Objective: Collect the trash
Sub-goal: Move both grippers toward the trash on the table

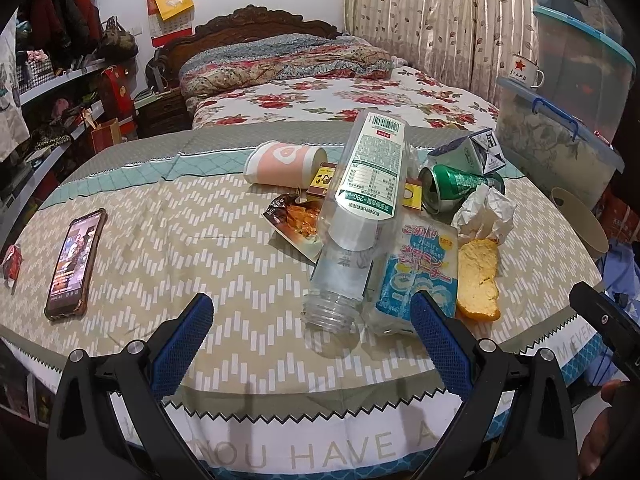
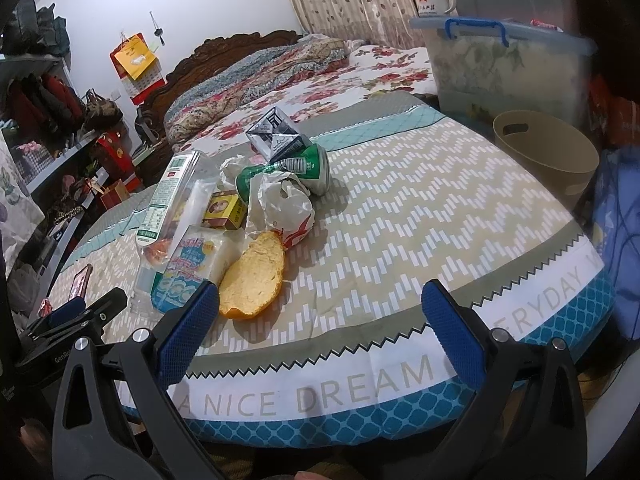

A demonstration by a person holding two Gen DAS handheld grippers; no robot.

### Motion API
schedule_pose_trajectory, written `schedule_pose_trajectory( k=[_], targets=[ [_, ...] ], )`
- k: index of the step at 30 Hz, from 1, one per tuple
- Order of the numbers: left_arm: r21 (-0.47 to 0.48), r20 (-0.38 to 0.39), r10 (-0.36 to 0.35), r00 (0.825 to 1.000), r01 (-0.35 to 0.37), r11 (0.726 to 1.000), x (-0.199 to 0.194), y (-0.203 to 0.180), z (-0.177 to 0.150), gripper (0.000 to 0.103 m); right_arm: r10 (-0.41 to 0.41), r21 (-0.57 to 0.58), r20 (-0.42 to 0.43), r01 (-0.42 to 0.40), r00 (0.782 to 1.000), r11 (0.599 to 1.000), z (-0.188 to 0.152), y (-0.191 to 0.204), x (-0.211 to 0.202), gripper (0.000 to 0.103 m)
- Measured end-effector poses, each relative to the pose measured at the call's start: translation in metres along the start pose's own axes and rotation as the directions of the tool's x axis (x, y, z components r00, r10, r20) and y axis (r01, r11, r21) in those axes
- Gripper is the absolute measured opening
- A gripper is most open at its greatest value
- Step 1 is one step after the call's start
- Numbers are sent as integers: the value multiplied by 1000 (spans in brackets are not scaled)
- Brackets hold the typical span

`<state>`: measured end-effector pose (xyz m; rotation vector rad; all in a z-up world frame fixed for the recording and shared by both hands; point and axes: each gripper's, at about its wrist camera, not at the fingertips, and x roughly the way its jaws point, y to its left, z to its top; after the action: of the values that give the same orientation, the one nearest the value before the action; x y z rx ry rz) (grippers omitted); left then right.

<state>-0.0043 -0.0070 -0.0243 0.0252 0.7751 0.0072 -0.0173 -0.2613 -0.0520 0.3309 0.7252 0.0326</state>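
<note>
A pile of trash lies on the bed cover: a clear plastic bottle point(image 1: 356, 216) point(image 2: 168, 192), a blue and white wrapper point(image 1: 416, 276) point(image 2: 188, 268), an orange peel point(image 1: 478, 276) point(image 2: 252, 276), a green can point(image 1: 452, 188) point(image 2: 296, 172), crumpled paper point(image 1: 486, 210) point(image 2: 284, 204), a pink paper cup point(image 1: 284, 162), a milk carton point(image 1: 476, 150) point(image 2: 276, 136), a yellow box point(image 2: 224, 210) and a snack wrapper point(image 1: 296, 220). My left gripper point(image 1: 312, 320) is open, just short of the bottle's mouth. My right gripper point(image 2: 320, 306) is open and empty, near the peel.
A beige bin point(image 2: 548, 152) point(image 1: 580, 220) stands at the bed's right edge. A phone point(image 1: 74, 260) lies at the left. A clear storage box point(image 2: 504, 68) with a star mug point(image 2: 434, 0) stands behind the bin. Shelves point(image 1: 52, 80) line the left wall.
</note>
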Motion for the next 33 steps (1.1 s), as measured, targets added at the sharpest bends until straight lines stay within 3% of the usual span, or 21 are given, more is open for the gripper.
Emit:
schedule_pose_trajectory(
  k=[13, 24, 27, 31, 33],
  targets=[
    [13, 62, -8, 998, 7, 1000, -16, -3, 0, 94, 21, -10, 34, -21, 999, 1000, 2, 2, -14, 100],
    [-61, 186, -86, 979, 99, 993, -49, 11, -14, 94, 103, -65, 108, -96, 989, 993, -13, 7, -46, 100],
    [-61, 221, -139, 965, 156, 986, -58, 12, -19, 94, 155, -52, 112, -150, 981, 987, -15, 4, -48, 100],
    [-41, 182, -281, 942, 293, 955, -51, 11, -22, 94, 145, -19, 101, -144, 984, 989, -16, -1, -45, 100],
    [-37, 146, -279, 949, 287, 957, -46, 7, -22, 94, 147, -24, 91, -146, 985, 989, -17, 1, -44, 100]
  ],
)
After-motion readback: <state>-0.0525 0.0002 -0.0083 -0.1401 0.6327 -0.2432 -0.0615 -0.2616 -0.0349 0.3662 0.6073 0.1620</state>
